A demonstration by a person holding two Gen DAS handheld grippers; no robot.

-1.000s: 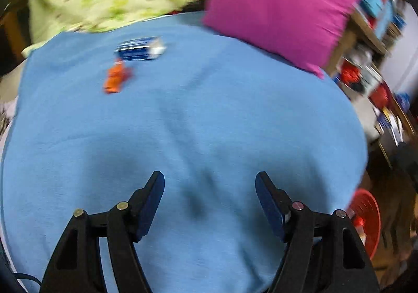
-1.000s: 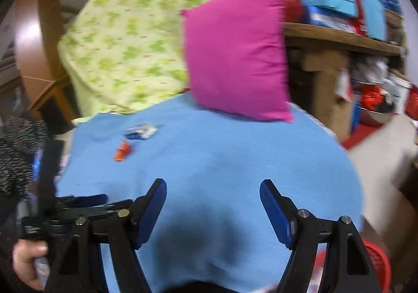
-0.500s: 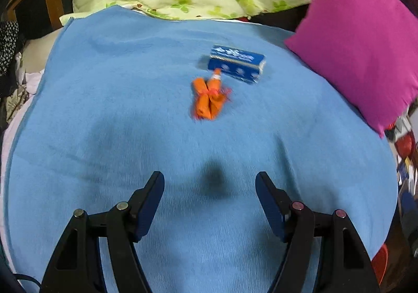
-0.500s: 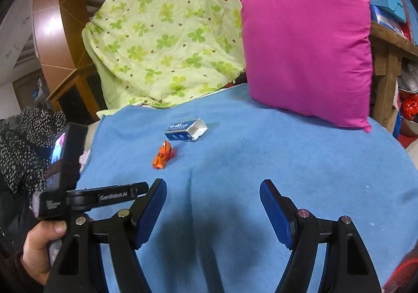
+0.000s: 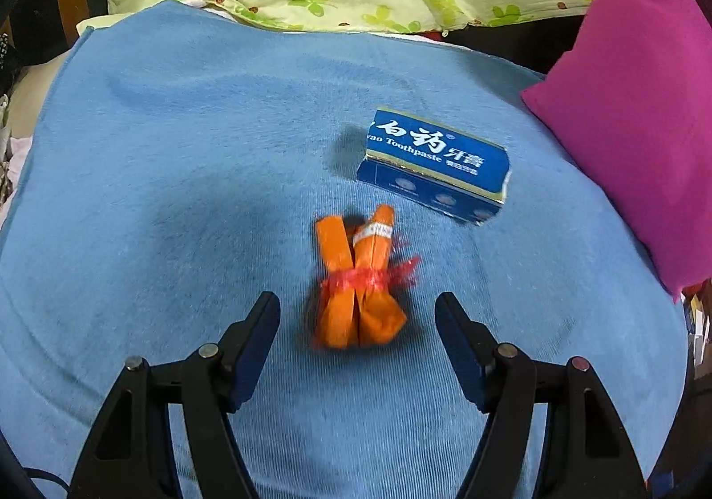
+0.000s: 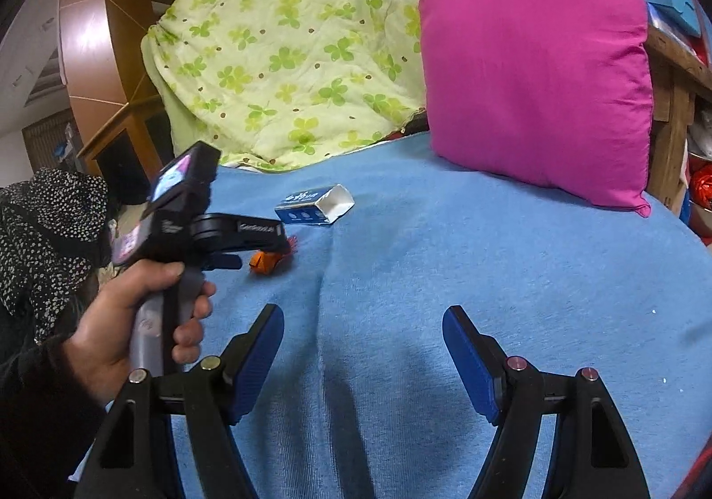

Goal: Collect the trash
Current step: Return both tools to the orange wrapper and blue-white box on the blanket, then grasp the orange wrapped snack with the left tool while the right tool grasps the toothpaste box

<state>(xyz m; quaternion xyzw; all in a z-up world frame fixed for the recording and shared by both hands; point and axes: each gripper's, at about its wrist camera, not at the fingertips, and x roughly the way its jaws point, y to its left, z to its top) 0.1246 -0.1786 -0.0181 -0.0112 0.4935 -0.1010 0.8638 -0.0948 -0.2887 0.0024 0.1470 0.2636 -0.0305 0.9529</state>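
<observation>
The left hand-held gripper (image 5: 357, 316) is spread wide, and nothing is held between its blue pads (image 5: 256, 347). An orange wrapper bundle (image 5: 358, 283), tied round its middle with a red strip, is seen lying on the blue blanket (image 5: 178, 169) in the gap between the two fingers; its near end sits level with the fingertips, and neither pad is seen touching it. Whether the fingertips rest on the blanket cannot be told. Just beyond the bundle and to the right, apart from it, a blue toothpaste box (image 5: 434, 165) is found lying on the blanket, with its open white end shown in the right wrist view.

The right hand-held gripper (image 6: 362, 321) is likewise held wide and empty above a bare part of the blanket, well apart from both pieces of trash. In its view the left hand (image 6: 133, 312) is seen wrapped round the handle of the left tool, whose front covers most of the orange bundle.

A magenta pillow (image 6: 534, 62) is propped at the right side of the bed, and a green clover-print quilt (image 6: 289, 45) is heaped behind the blanket.
</observation>
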